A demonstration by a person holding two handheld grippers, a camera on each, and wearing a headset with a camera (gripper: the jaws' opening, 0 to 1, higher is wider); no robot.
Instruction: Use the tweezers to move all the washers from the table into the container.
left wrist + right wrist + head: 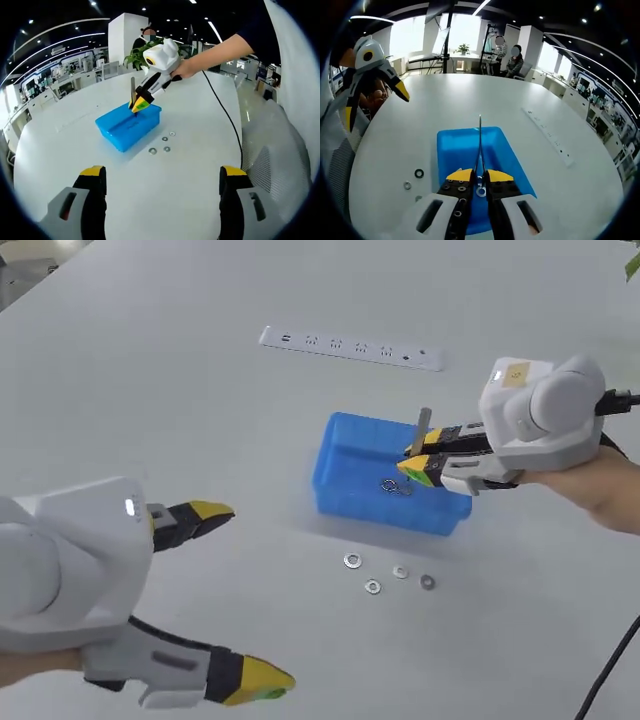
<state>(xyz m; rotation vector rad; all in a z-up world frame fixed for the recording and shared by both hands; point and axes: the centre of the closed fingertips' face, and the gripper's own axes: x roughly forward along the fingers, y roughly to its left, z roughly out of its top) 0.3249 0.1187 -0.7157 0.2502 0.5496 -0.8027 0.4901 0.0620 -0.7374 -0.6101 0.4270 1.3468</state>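
Hovering over the blue container (372, 508), the right gripper (418, 462) has its jaws pinched shut on the tweezers (423, 425), whose long axis runs straight out ahead of the jaws, across the open top; I cannot tell whether the tips carry anything. A couple of washers (390, 486) lie inside. Four loose washers (373, 587) sit on the table (200, 410) just outside the container's near wall, on the person's side. The right gripper is much the nearer to them. The left gripper (255, 595) hangs well apart, jaws spread wide, holding nothing. Next, I'd guess, the tweezers must draw back and tip down toward that cluster
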